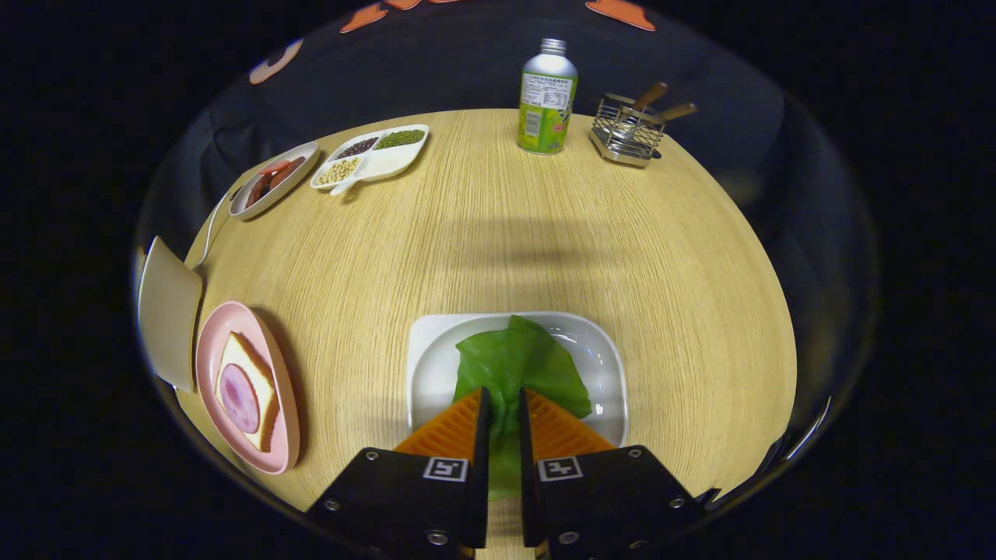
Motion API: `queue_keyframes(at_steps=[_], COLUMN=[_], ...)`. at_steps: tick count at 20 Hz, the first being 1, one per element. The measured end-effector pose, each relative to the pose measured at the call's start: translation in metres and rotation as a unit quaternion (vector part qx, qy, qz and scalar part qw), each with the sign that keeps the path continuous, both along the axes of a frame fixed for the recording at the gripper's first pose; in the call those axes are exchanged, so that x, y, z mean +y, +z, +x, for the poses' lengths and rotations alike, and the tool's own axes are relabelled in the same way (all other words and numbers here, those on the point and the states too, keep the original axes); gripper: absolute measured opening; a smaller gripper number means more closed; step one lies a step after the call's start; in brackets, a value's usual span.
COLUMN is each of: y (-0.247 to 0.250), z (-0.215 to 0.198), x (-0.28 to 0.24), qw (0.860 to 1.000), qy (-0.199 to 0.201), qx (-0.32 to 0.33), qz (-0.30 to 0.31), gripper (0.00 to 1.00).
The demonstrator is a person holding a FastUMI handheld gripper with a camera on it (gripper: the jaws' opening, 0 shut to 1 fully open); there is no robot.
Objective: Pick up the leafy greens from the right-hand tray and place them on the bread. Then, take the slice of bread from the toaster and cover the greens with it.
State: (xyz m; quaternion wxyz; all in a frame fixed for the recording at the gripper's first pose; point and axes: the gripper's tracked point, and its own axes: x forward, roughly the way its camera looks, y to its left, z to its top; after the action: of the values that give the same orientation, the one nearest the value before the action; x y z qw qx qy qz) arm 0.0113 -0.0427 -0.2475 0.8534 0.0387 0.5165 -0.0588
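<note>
My gripper (pixel 504 397) is shut on the leafy greens (pixel 517 365), a crumpled green leaf pinched between the two orange fingers (pixel 451 428). The leaf spreads out ahead of the fingertips over the white tray (pixel 436 342) beneath it. I cannot tell whether the leaf still touches the tray. To the left, a pink plate (pixel 214 342) holds a slice of bread (pixel 241 365) with a round of pink ham (pixel 239 397) on top. Just beyond the pink plate stands the cream toaster (pixel 167 311), its side facing me; its slots are hidden.
At the far left of the wooden table (pixel 506 233) lie a small dish of sausages (pixel 272 179) and a divided dish of beans (pixel 373 153). A green bottle (pixel 547 97) and a wire cutlery holder (pixel 629 128) stand at the far edge. A white cord (pixel 210 233) runs from the toaster.
</note>
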Motion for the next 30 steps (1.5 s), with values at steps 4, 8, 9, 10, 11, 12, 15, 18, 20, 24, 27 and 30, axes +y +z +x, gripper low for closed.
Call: queue_keyframes(at_steps=[4, 8, 9, 10, 11, 12, 15, 18, 20, 24, 27, 30], y=[0.01, 0.024, 0.026, 0.029, 0.034, 0.039, 0.059, 0.082, 0.096, 0.12, 0.132, 0.135], z=[0.003, 0.005, 0.004, 0.004, 0.004, 0.006, 0.008, 0.01, 0.012, 0.01, 0.01, 0.011], x=[0.009, 0.017, 0.018, 0.02, 0.021, 0.022, 0.026, 0.031, 0.036, 0.055, 0.075, 0.099], qw=[0.999, 0.997, 0.996, 0.996, 0.996, 0.995, 0.992, 0.989, 0.986, 0.98, 0.976, 0.973], qy=[-0.01, -0.001, 0.0, 0.002, 0.003, 0.003, 0.007, 0.015, 0.021, 0.044, 0.07, 0.094], qx=[-0.019, -0.043, -0.047, -0.049, -0.055, -0.061, -0.085, -0.112, -0.127, -0.153, -0.165, -0.165], qz=[0.05, 0.067, 0.07, 0.073, 0.076, 0.079, 0.09, 0.1, 0.104, 0.121, 0.126, 0.132], gripper=[0.03, 0.01, 0.01, 0.01, 0.01, 0.01, 0.01, 0.01, 0.01, 0.01, 0.01, 0.01])
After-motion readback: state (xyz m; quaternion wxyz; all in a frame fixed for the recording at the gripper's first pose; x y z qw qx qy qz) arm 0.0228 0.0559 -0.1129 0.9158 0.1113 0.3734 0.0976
